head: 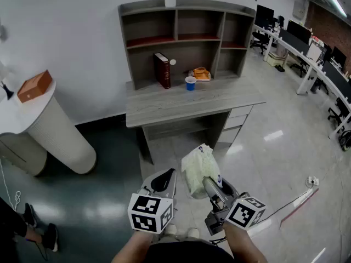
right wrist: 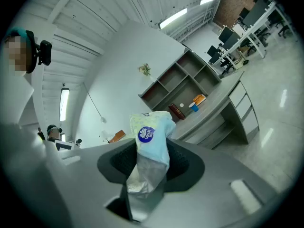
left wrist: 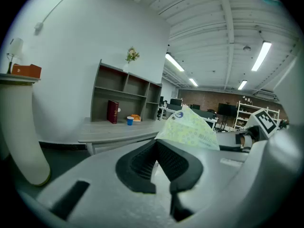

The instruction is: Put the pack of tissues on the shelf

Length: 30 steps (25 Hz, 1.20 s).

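The pack of tissues (head: 196, 170), pale green with a blue round sticker, stands up in my right gripper (head: 206, 182), which is shut on its lower end. In the right gripper view the pack (right wrist: 151, 136) fills the gap between the jaws of that gripper (right wrist: 148, 169). My left gripper (head: 164, 181) hovers just left of the pack with its jaws together and nothing in them; in its own view the left gripper (left wrist: 159, 167) sees the pack (left wrist: 191, 130) at right. The grey shelf unit (head: 178, 39) stands on a desk (head: 189, 106) ahead, beyond both grippers.
On the desk below the shelves are a dark red book (head: 162, 69), a blue cup (head: 190, 83) and an orange item (head: 201, 73). A white round pedestal (head: 52, 129) carrying an orange box (head: 34, 86) is at left. Office desks with monitors (head: 307, 51) line the right; a cable and socket (head: 311, 181) lie on the floor.
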Available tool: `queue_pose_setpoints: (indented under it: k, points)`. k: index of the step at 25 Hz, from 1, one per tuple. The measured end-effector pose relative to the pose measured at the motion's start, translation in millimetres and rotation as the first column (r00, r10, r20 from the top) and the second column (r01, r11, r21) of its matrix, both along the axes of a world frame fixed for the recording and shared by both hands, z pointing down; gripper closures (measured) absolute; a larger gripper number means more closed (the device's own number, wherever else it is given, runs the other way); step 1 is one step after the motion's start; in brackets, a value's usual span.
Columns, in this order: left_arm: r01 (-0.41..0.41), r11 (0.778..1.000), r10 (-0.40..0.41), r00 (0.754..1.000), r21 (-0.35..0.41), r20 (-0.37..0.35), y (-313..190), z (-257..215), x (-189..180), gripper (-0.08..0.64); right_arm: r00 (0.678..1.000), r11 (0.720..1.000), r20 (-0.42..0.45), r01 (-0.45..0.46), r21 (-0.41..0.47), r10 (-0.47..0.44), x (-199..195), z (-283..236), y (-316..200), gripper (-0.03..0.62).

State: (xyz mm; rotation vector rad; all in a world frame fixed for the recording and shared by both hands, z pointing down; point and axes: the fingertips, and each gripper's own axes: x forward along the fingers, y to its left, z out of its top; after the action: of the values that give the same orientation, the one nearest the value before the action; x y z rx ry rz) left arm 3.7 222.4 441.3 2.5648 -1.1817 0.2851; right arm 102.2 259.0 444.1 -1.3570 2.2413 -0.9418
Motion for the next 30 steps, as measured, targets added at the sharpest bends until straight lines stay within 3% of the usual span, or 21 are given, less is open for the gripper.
queue_pose_setpoints:
  k: [18,26,30]
  points:
    - [0.02,1.0,-0.02,1.0,-0.01,-0.008,-3,6,16,0.561,0.999,1.0,0.026,0.02,-0.02,-0.02,19,7,-3,0.443]
    - [0.036,0.998,-0.037,0.999,0.045,0.022,-24,-3,40,0.561,0.999,0.999,0.034,0.031,-0.011,-0.03,46,5,-11,0.443]
    - [0.008,0.999,-0.01,0.998,0.035,0.062,-26,1,55,0.562,0.998,0.999,0.048,0.036,-0.005,-0.035,57,8,-12,0.443]
